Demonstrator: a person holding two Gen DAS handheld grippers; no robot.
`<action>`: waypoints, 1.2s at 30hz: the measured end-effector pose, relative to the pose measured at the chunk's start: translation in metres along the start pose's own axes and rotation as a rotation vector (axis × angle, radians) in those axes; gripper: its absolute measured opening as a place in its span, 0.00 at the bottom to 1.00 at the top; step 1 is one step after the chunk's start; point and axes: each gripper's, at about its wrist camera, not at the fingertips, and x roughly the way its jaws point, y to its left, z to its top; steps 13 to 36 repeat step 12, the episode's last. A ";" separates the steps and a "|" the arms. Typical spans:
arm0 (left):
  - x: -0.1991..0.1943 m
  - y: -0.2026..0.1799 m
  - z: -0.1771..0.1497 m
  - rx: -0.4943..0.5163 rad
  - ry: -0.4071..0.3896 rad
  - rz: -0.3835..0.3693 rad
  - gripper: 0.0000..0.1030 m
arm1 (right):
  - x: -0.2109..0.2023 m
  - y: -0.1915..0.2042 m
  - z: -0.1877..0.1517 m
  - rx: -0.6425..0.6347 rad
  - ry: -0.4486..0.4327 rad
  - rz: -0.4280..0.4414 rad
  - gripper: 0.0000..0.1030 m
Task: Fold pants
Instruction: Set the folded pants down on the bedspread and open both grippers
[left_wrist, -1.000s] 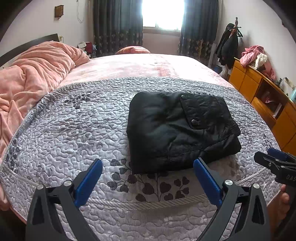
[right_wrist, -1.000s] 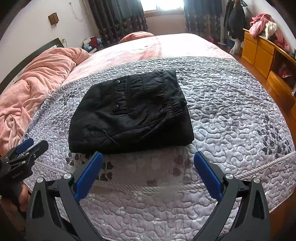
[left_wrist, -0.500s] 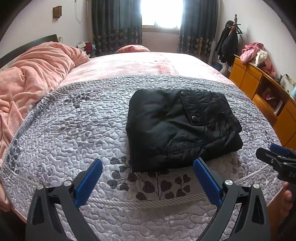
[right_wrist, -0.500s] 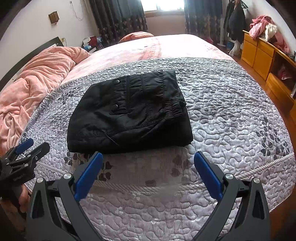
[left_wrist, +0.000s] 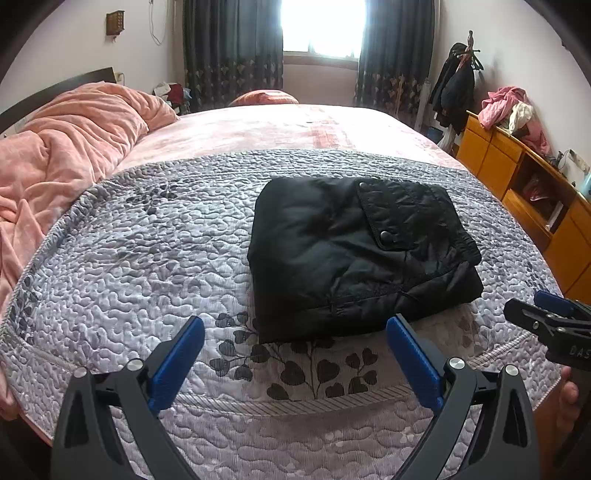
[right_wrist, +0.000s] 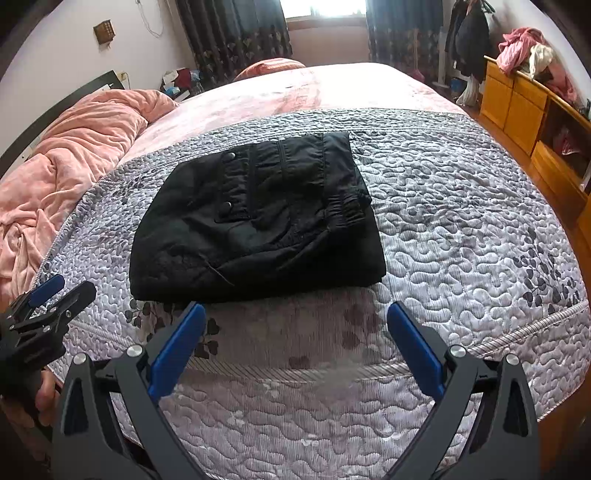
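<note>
The black pants (left_wrist: 354, 251) lie folded into a compact rectangle on the grey quilted bedspread (left_wrist: 147, 258), with a snap pocket on top. They also show in the right wrist view (right_wrist: 255, 221). My left gripper (left_wrist: 295, 332) is open and empty, held back from the pants' near edge. My right gripper (right_wrist: 295, 317) is open and empty, also just short of the near edge. The right gripper shows at the far right of the left wrist view (left_wrist: 554, 325); the left gripper shows at the far left of the right wrist view (right_wrist: 48, 310).
A rumpled pink blanket (left_wrist: 62, 147) lies on the left of the bed. An orange wooden dresser (left_wrist: 532, 192) with clothes piled on it stands along the right wall. Dark curtains (left_wrist: 232, 51) and a bright window are at the back.
Both grippers have drawn back slightly and risen from the pants, staying open. The folded pants have not moved.
</note>
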 end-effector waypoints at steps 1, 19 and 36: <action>0.000 0.000 0.000 -0.003 0.001 -0.005 0.96 | 0.001 0.000 0.000 0.000 0.002 -0.001 0.95; -0.002 -0.001 0.000 -0.005 0.018 -0.007 0.96 | 0.002 -0.006 -0.003 0.026 0.011 0.004 0.95; -0.002 -0.001 0.000 -0.005 0.018 -0.007 0.96 | 0.002 -0.006 -0.003 0.026 0.011 0.004 0.95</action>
